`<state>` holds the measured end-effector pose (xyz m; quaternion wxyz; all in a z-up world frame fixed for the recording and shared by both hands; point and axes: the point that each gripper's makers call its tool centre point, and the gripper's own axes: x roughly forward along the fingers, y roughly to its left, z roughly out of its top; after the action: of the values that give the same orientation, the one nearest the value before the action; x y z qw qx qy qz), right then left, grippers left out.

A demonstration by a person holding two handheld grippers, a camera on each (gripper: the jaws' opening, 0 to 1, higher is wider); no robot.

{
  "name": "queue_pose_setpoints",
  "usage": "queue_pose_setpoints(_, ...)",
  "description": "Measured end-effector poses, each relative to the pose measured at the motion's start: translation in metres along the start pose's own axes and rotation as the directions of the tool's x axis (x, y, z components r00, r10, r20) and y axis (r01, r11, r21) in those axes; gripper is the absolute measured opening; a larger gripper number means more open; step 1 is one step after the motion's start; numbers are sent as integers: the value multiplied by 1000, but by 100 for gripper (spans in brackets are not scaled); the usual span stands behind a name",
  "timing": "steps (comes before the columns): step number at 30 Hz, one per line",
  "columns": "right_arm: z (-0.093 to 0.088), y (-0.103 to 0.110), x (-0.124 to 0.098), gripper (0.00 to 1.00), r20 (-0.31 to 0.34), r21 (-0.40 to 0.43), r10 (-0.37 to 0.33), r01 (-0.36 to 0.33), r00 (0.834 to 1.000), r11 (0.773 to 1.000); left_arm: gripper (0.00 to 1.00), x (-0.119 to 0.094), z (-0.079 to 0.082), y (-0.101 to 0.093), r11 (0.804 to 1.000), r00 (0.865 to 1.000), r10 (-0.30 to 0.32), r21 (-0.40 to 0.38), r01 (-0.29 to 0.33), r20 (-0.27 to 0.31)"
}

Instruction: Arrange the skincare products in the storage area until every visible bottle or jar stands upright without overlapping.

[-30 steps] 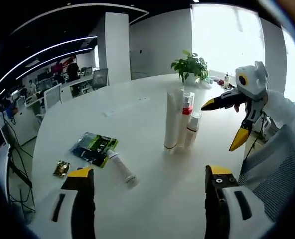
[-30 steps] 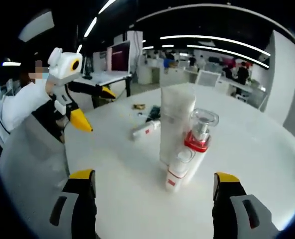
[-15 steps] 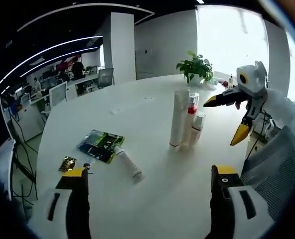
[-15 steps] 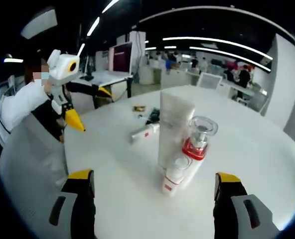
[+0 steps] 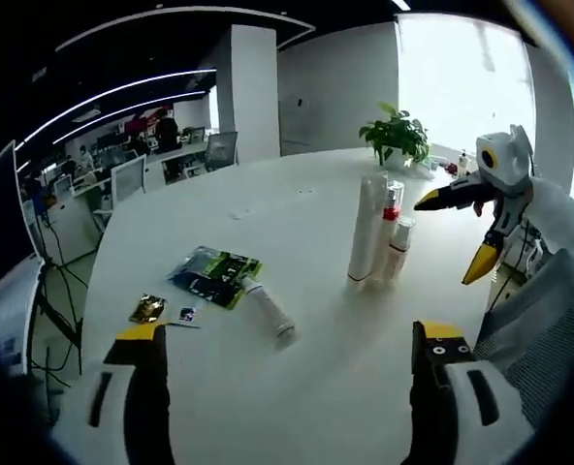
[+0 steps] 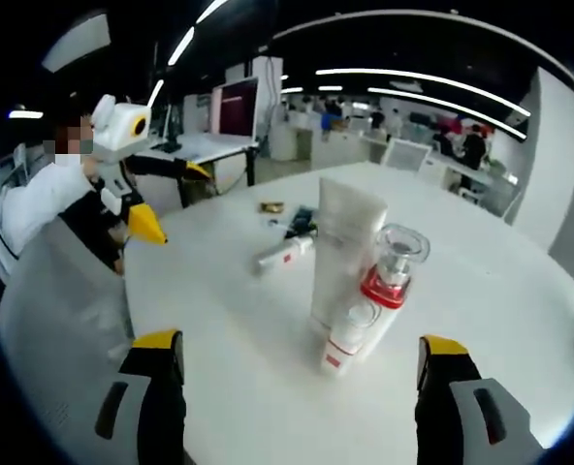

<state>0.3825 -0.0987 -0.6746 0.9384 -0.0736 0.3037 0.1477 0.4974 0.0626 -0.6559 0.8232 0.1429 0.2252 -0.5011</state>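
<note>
Left gripper (image 5: pixel 287 339): jaws spread wide, nothing between them, both yellow-tipped ends above the bare white table (image 5: pixel 316 387) and touching nothing. Right gripper (image 6: pixel 302 349): jaws likewise wide apart, empty, tips clear of the products.

Left gripper view, nearest first: a white tube (image 5: pixel 268 312) lies flat on the table, cap end toward the camera. Just beyond it, a green-and-black packet (image 5: pixel 213 275), flat; left of that a small gold sachet (image 5: pixel 147 308) and a tiny dark one (image 5: pixel 187 315). Further right stand three products in a tight cluster: tall white tube (image 5: pixel 366 230), red-collared pump bottle (image 5: pixel 391 228), small white bottle (image 5: pixel 399 250), all upright, whether touching I cannot tell. The right gripper shows past them at the table edge, jaws parted. A potted plant (image 5: pixel 396 136) sits at the far rim.

Right gripper view: small white bottle (image 6: pixel 345 336) nearest, pump bottle (image 6: pixel 392 281) and tall white tube (image 6: pixel 340 254) behind it; the lying tube (image 6: pixel 285 255) beyond, then the left gripper (image 6: pixel 166 208) held by a person in a white sleeve (image 6: pixel 35 199).

Against half a second ago: the left view has drawn back a little and the cluster sits smaller and further right; the products themselves have not shifted. Both grippers keep the same wide opening.
</note>
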Motion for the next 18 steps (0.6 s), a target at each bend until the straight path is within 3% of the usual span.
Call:
queue_pose_setpoints(7, 1, 8, -6, 99, -7, 13, -42, 42, 999, 999, 100, -4, 1, -1, 999, 999, -41, -1, 41, 8)
queue_pose_setpoints(18, 13, 39, -4, 98, -14, 30, -61, 61, 998, 998, 100, -21, -8, 7, 994, 994, -106, 29, 106, 7)
